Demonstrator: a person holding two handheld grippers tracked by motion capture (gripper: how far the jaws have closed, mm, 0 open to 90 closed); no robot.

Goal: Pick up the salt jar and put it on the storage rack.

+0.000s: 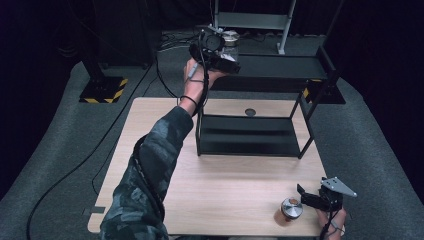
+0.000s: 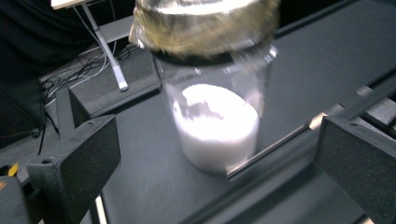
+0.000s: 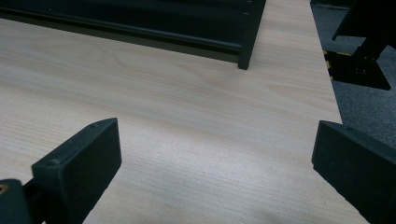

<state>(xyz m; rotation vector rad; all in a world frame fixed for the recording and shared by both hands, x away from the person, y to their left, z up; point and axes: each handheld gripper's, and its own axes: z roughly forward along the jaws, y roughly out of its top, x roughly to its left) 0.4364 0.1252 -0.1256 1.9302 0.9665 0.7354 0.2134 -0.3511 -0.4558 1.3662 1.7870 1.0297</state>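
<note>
The left gripper was raised beyond the far edge of the worktop, at the top shelf of the black two-tier rack. Its jaws stood wide apart, one on each side of a clear glass jar without touching it. The jar stood upright on the dark top shelf, partly filled with a white powder and closed by a metallic lid, blurred in the left gripper view. In the high view the jar showed just past the left gripper, near the left end of that shelf. A camouflage-patterned sleeve reached up from the near left corner of the worktop, with the cable trailing along the forearm.

The right gripper rested low at the near right corner of the worktop, its jaws likewise apart with bare wood between them. Just to its left, close to the near edge, stood a second small jar with a shiny metal lid, apart from the jaws. The lower shelf of the rack sat on the far half of the worktop.
</note>
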